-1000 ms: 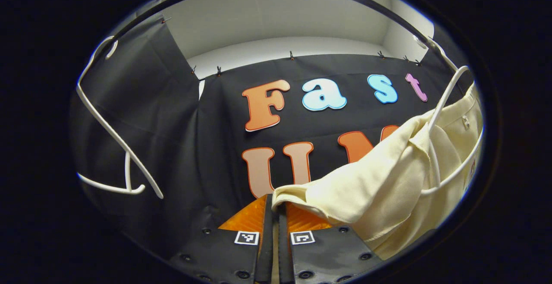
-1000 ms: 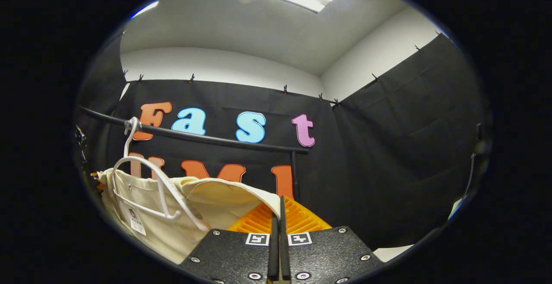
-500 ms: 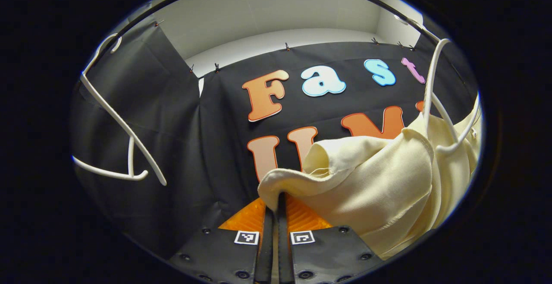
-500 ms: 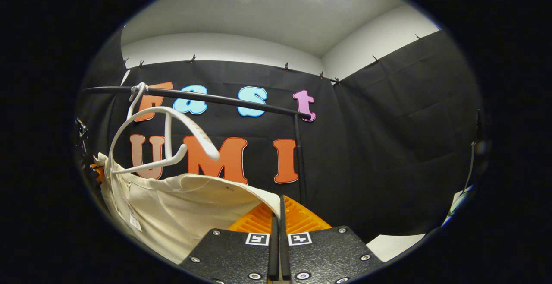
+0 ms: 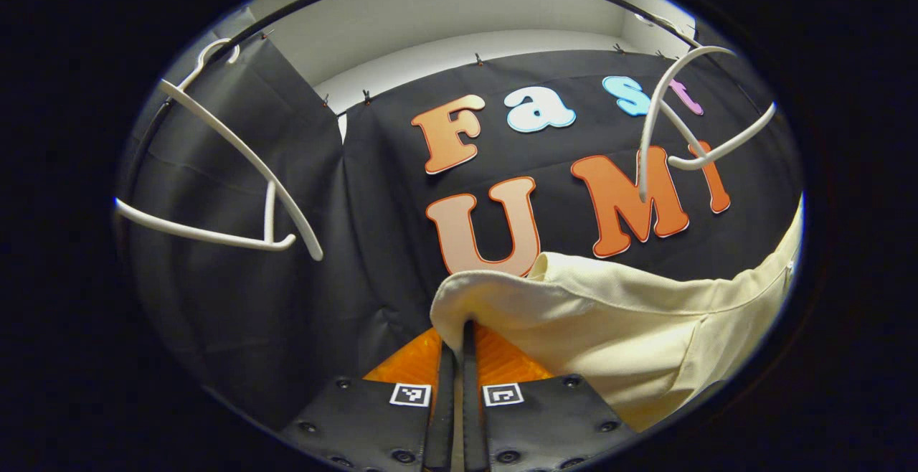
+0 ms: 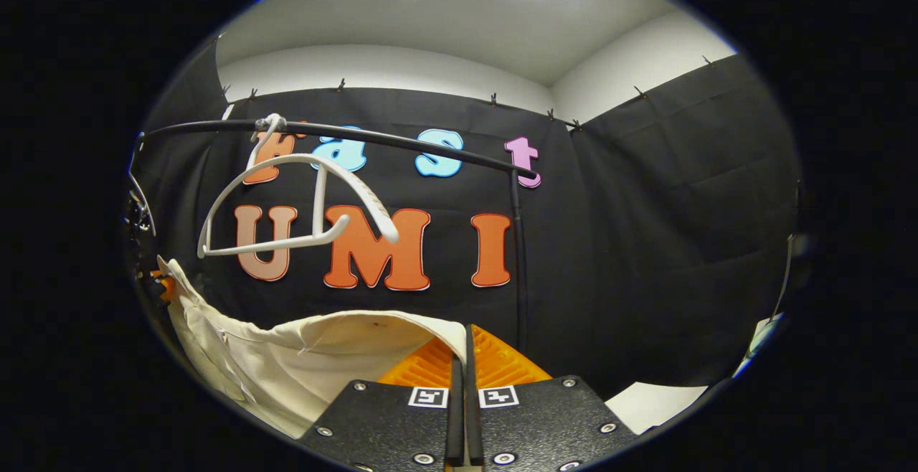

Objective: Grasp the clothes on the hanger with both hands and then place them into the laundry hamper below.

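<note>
A cream garment (image 5: 645, 328) hangs stretched between my two grippers, below the hanger it came from. In the left gripper view my left gripper (image 5: 459, 330) is shut on one folded edge of the cloth. In the right gripper view my right gripper (image 6: 465, 337) is shut on the other edge of the cream garment (image 6: 301, 364), which sags away to the left. The bare white hanger (image 6: 301, 199) hangs from the black rail (image 6: 401, 143) above the cloth. That white hanger (image 5: 674, 120) also appears at the upper right of the left gripper view.
A second bare white hanger (image 5: 237, 178) hangs from the rail at the left of the left gripper view. The rail's black upright post (image 6: 518, 257) stands just behind my right gripper. A pale surface (image 6: 652, 404) lies low on the right.
Both grippers have moved down with the garment. The cloth has slipped off the white hanger, which now hangs bare above it on the rail.
</note>
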### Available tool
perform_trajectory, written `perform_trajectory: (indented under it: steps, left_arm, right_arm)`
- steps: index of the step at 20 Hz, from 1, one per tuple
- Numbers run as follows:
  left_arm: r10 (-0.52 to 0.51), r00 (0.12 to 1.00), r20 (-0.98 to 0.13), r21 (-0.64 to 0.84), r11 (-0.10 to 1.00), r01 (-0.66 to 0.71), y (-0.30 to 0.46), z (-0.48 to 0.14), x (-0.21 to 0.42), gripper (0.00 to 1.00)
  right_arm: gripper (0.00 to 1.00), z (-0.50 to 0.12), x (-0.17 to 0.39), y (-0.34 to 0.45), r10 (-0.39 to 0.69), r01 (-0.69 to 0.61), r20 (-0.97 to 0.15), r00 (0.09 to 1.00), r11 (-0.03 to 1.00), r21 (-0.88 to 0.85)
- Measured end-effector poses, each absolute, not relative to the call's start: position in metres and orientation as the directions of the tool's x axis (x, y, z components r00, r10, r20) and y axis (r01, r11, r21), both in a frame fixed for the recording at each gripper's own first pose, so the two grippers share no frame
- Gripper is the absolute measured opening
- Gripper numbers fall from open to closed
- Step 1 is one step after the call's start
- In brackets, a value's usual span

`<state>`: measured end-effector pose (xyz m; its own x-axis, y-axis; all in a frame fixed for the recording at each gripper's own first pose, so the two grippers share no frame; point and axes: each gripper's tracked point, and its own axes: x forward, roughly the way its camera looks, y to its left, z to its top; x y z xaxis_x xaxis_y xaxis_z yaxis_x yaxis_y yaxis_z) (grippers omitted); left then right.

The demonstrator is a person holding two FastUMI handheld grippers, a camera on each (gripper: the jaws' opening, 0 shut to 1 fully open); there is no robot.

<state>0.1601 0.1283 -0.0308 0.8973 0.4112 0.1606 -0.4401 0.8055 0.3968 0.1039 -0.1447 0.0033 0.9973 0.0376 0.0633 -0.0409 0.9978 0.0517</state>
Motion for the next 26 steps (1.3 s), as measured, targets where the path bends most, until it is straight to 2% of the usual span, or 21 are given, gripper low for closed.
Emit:
perform_trajectory:
  steps: [6,13,21,26]
  left_arm:
    - [0.417,0.901,0.119,0.365,0.826,-0.431,0.120,-0.027,0.104,0.12]
    - [0.317,0.948,0.022,0.267,0.912,-0.311,0.095,-0.045,0.057,0.12]
    - [0.196,0.971,-0.137,0.143,0.974,-0.176,0.057,-0.098,0.034,0.12]
    - [0.107,0.951,-0.291,0.040,0.994,-0.100,0.028,-0.150,0.020,0.13]
  right_arm:
    - [0.02,0.015,0.072,-0.119,0.094,-0.096,0.068,0.993,0.995,0.038]
    - [0.03,0.017,0.027,-0.034,0.265,-0.266,0.047,0.963,0.964,0.021]
    - [0.03,-0.056,-0.011,0.069,0.438,-0.421,-0.146,0.887,0.897,0.133]
    - [0.03,-0.114,-0.029,0.096,0.461,-0.444,-0.287,0.840,0.887,0.126]
